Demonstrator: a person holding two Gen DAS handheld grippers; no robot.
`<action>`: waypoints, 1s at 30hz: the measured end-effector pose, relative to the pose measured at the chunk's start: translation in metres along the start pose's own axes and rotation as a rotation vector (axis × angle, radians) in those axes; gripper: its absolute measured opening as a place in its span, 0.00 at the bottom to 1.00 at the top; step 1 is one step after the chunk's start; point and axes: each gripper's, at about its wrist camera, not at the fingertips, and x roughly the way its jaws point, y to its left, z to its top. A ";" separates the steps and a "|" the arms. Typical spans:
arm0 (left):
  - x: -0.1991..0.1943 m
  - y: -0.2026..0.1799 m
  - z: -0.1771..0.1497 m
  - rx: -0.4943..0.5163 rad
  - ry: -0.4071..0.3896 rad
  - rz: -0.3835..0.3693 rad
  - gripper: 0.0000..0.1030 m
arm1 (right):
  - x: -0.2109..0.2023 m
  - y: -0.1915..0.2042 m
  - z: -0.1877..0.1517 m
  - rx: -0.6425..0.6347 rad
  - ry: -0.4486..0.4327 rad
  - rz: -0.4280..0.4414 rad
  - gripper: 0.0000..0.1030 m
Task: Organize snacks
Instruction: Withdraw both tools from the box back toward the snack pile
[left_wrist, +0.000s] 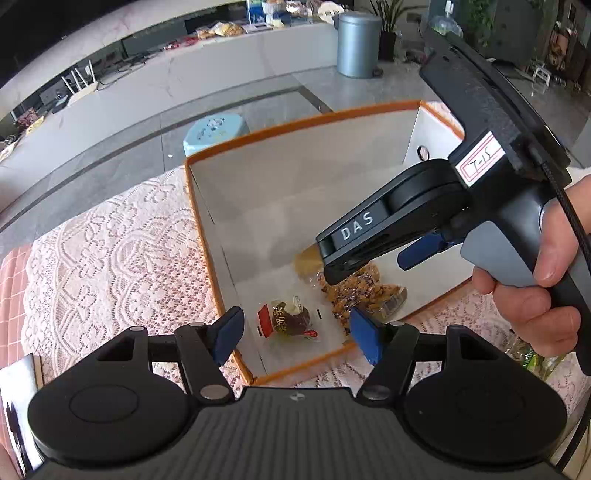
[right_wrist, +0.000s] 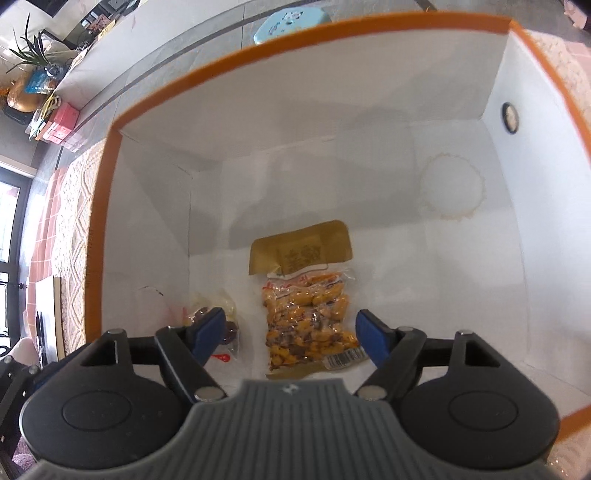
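Right wrist view: the peanut packet (right_wrist: 312, 314) lies flat on the floor of the orange-rimmed box (right_wrist: 110, 206), the small sweet packet (right_wrist: 218, 325) just beside it. Both seem stowed. The right hand-held gripper (right_wrist: 290, 338) hangs spread and empty above them; the left hand-held gripper (left_wrist: 295, 332) is likewise spread, holding nothing. More wrapped snacks (left_wrist: 535, 360) lie outside by the person's hand (left_wrist: 543, 280), likely still to go. The box stands on a lace-covered surface (left_wrist: 110, 251); beyond are grey floor, a blue stool (left_wrist: 214, 131) and a bin (left_wrist: 356, 44).
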 end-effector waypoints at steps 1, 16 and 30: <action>-0.004 -0.001 -0.001 -0.007 -0.008 -0.005 0.75 | -0.004 -0.001 -0.003 -0.001 -0.007 0.000 0.73; -0.096 -0.033 -0.062 -0.199 -0.253 -0.054 0.76 | -0.110 -0.024 -0.068 -0.084 -0.283 0.103 0.73; -0.109 -0.070 -0.125 -0.206 -0.292 -0.003 0.77 | -0.165 -0.069 -0.208 -0.249 -0.532 0.156 0.73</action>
